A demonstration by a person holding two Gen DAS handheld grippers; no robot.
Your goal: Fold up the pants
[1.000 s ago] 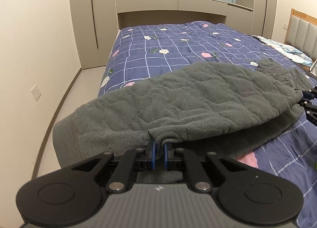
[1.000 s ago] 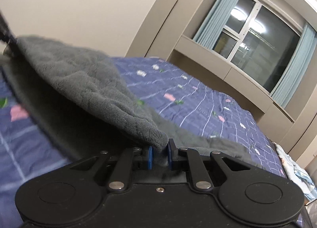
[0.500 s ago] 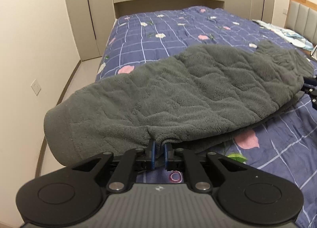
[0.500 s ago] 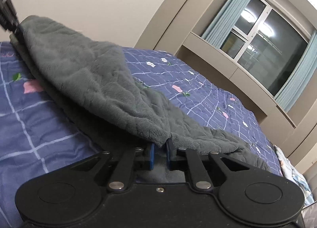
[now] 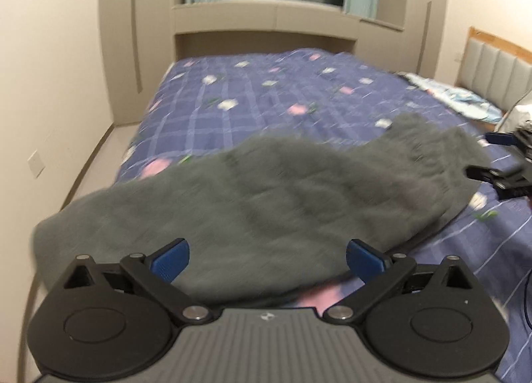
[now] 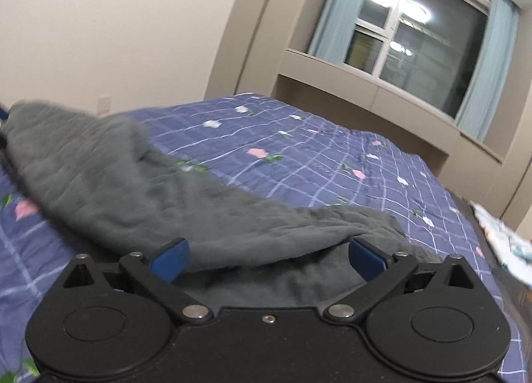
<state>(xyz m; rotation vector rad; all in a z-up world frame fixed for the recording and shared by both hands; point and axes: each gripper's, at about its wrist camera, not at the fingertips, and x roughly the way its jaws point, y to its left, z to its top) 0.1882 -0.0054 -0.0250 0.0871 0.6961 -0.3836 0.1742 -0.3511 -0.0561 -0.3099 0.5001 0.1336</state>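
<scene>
- Left wrist view: left gripper (image 5: 267, 258) spread wide, jaws have just been opening, blue pads (image 5: 170, 258) clear of the cloth, nothing pinched
- grey fleece pants (image 5: 266, 203) lie folded over on the blue flowered quilt (image 5: 266, 90), stretched crosswise just ahead of the gripper, near the bed's near edge; frame is motion-blurred
- right gripper (image 5: 488, 156) visible at far right by the pants' other end, its fingers apart, not on the fabric
- Right wrist view: right gripper (image 6: 267, 256) also wide apart, jaws have just been opening, pants (image 6: 133, 183) loose between and beyond the blue pads (image 6: 367, 258), not clamped
- top layer of pants sits over a lower layer, edge just ahead of the pads
- window (image 6: 415, 40) with pale blue curtains beyond the bed; headboard (image 5: 498, 67) at right in left wrist view
</scene>
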